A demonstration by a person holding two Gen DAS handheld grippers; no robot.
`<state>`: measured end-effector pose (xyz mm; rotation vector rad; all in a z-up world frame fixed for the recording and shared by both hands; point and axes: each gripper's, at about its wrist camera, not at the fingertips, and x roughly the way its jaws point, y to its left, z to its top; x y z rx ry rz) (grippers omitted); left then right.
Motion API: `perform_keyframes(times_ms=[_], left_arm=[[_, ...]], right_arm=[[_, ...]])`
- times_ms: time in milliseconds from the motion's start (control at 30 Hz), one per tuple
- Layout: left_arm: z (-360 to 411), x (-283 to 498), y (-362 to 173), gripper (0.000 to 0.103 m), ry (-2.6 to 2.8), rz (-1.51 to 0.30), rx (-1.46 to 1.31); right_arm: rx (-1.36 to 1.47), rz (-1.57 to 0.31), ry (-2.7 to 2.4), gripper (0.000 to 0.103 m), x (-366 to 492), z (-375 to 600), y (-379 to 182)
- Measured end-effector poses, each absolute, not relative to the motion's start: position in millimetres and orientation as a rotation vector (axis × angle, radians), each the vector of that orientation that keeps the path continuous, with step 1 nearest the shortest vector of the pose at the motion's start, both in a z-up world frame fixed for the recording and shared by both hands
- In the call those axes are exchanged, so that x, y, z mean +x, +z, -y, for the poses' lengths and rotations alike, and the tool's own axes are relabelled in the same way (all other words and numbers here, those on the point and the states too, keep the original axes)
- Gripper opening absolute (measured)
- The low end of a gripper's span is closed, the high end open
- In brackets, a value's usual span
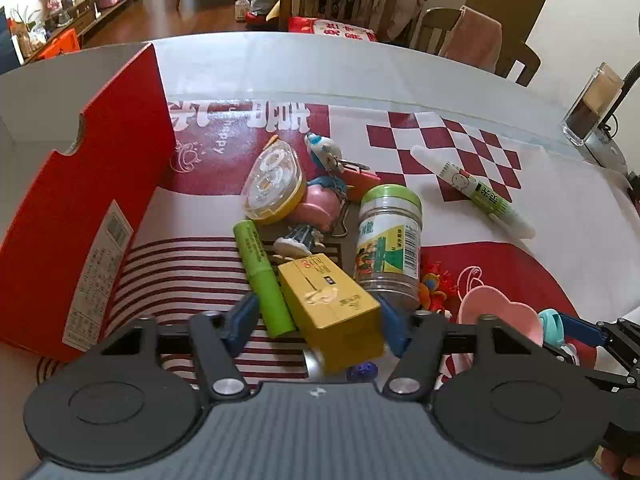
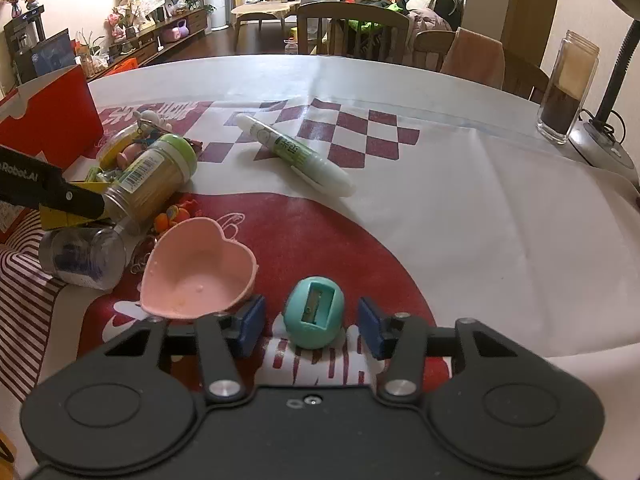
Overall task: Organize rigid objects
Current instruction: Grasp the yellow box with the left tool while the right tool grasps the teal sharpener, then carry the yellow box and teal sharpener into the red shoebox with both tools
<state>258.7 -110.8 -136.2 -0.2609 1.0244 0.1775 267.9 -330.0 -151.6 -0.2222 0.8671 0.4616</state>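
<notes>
Teal sharpener (image 2: 314,318) sits lower centre between right gripper (image 2: 312,324) spread fingers, ungrasped; left gripper (image 1: 316,322) straddles yellow box (image 1: 332,312), grip unclear; next, likely close and lift.

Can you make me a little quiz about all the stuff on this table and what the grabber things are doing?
1. True or false: the left gripper has its jaws around the pink heart bowl.
2. What sits between the right gripper's open jaws?
A. a teal pencil sharpener
B. a red box
C. a glass jar
3. Fill in: the jar with the green lid is lying on its ____.

Key
1. False. The jaws are around the yellow box.
2. A, the teal pencil sharpener; neither jaw touches it.
3. Side.
</notes>
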Motion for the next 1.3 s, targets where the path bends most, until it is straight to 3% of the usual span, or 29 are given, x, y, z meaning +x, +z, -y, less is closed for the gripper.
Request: perform_keyframes(times_ms=[167,433,800,1300], left_arm=[[112,260,-136,0.045,0.154,-1.029,-0.274],[108,256,-132,0.031,0.178,-1.022,-0.248],[88,225,-110,0.03,0.154,-0.966,-0.296],[42,178,-42,0.03,0.019,-0.822,-0.262]], right_arm=[[-0.199,-0.874,0.455,0.031,268,331,-149],[-0.195,-0.87,0.421,0.03,264,331,-140],[-0.142,-0.829,0.425,0.03,237,326,-95],[-0.178,-0.752,0.523,0.03,187,245,-20]])
